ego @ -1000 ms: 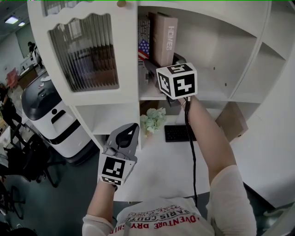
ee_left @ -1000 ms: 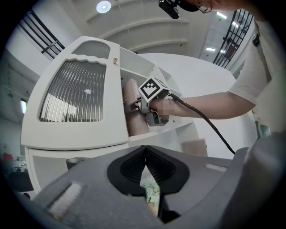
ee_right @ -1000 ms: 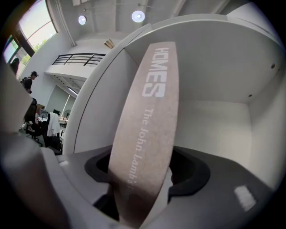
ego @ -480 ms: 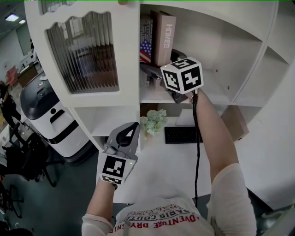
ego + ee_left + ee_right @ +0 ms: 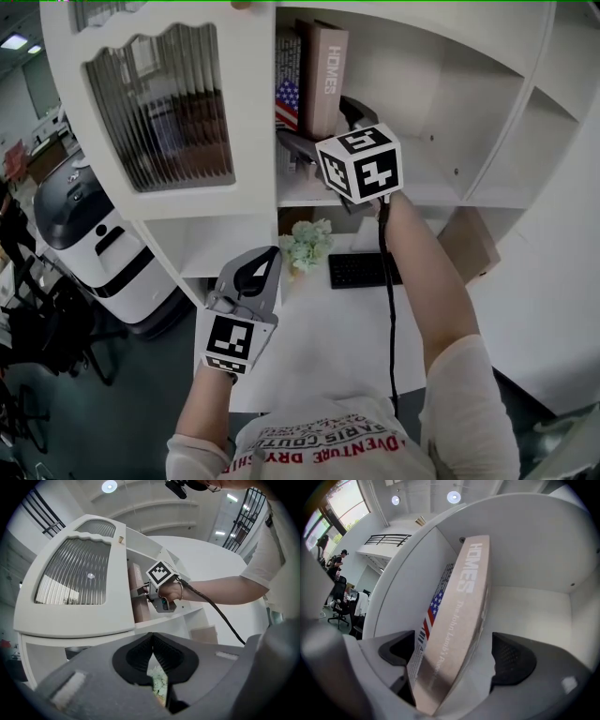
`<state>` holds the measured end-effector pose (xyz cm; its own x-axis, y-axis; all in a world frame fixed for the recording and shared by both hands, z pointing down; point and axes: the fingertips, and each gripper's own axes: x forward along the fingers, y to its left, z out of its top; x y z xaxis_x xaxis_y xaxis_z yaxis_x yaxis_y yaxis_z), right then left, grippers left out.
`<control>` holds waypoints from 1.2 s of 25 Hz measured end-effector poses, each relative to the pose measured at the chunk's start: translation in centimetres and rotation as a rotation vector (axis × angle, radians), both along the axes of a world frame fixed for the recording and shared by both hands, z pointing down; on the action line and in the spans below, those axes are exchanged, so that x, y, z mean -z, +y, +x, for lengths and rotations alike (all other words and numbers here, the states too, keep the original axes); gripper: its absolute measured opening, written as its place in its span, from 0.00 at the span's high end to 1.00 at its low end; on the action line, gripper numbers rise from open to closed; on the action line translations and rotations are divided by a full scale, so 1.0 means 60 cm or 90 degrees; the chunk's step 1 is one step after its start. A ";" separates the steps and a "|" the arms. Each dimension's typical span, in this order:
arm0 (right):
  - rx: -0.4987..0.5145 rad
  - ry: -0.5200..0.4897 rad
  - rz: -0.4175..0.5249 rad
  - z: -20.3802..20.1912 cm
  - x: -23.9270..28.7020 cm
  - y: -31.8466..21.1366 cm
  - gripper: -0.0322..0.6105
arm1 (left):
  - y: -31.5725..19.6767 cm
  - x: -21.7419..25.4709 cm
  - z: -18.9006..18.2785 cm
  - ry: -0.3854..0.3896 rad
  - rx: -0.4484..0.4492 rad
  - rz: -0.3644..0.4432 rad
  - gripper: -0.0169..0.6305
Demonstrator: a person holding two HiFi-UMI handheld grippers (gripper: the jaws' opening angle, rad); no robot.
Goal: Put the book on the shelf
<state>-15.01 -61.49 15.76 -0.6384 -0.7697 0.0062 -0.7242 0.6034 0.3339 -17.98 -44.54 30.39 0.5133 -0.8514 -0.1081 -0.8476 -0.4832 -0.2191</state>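
Letting go is the change here. A second ago the right gripper sat narrower around the book; now its jaws are opening and stand wide apart. The book stands on its lower edge at the left end of the shelf. It leans slightly toward a flag-covered book that stands by the compartment's left wall. Judging from that, the placing itself looks done and only drawing the claw back out remains.

The book is between the jaws, but the right pad stands clearly off its cover. The left pad is close beside the neighbouring volume, and I cannot tell whether it touches. Nothing is gripped.

The left gripper hangs low by the left edge of the desk, jaws together and empty.
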 end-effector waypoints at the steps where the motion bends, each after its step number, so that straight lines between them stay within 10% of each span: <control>1: -0.010 -0.006 0.004 0.005 0.002 0.008 0.18 | 0.004 0.001 0.001 0.000 -0.003 0.001 0.97; 8: -0.038 -0.046 0.007 0.048 -0.012 0.100 0.22 | 0.042 -0.005 -0.002 0.002 -0.015 -0.004 0.97; 19: -0.104 -0.114 0.064 0.129 -0.062 0.262 0.94 | 0.100 -0.004 -0.040 0.022 0.002 -0.003 0.97; 30: -0.059 -0.111 0.042 0.163 -0.213 0.358 0.95 | 0.132 -0.015 -0.041 0.032 0.014 -0.016 0.97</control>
<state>-5.21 -40.00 28.55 -0.5516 -0.8203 -0.1509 -0.8261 0.5123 0.2348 -20.45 -36.64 31.26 0.4891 -0.8651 -0.1116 -0.8677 -0.4695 -0.1631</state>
